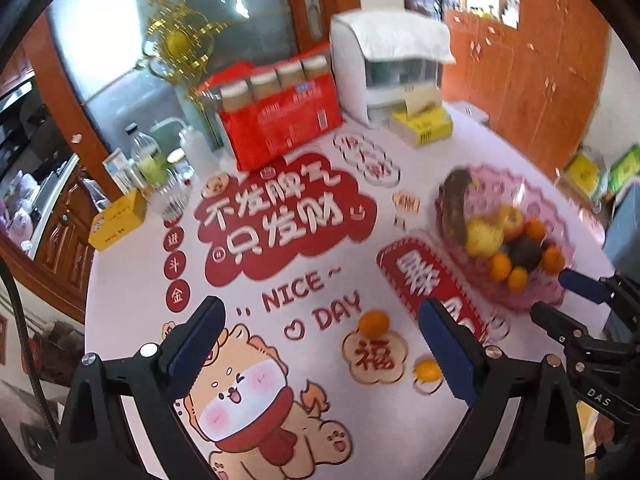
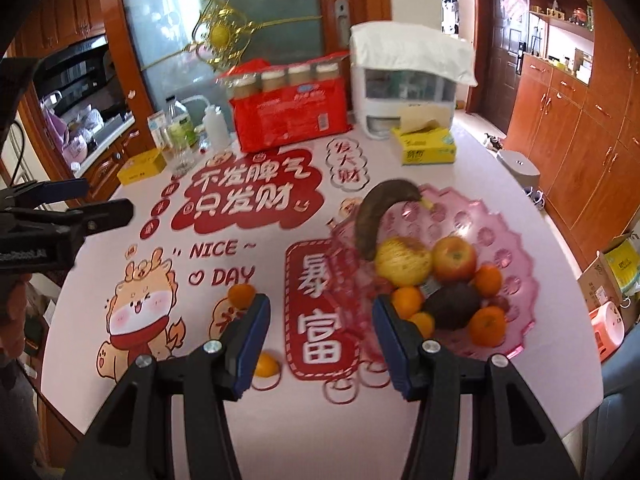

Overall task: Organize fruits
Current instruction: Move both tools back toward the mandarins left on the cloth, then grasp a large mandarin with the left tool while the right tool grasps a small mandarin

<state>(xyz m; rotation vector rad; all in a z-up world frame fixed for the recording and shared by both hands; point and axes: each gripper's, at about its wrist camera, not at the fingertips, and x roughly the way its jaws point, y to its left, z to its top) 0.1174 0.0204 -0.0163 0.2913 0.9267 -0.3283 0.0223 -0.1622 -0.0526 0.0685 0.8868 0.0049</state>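
Observation:
A pink scalloped fruit bowl (image 2: 516, 240) (image 1: 492, 184) on the table holds a brown banana (image 2: 374, 216), a yellow apple (image 2: 402, 260), a red apple (image 2: 454, 258), a dark fruit (image 2: 454, 306) and several oranges. Two oranges lie loose on the table: one (image 1: 374, 323) (image 2: 241, 295) by the "DAY" print, one (image 1: 427, 369) (image 2: 266, 365) nearer the front. My left gripper (image 1: 320, 348) is open and empty above the table, left of the loose oranges. My right gripper (image 2: 320, 344) is open and empty, between the near orange and the bowl.
At the back stand a red pack of jars (image 2: 290, 114), a white covered box (image 2: 404, 92), a yellow tissue box (image 2: 428, 146), bottles (image 2: 180, 128) and a small yellow box (image 2: 142, 168). The table edge curves round at right, with cabinets beyond.

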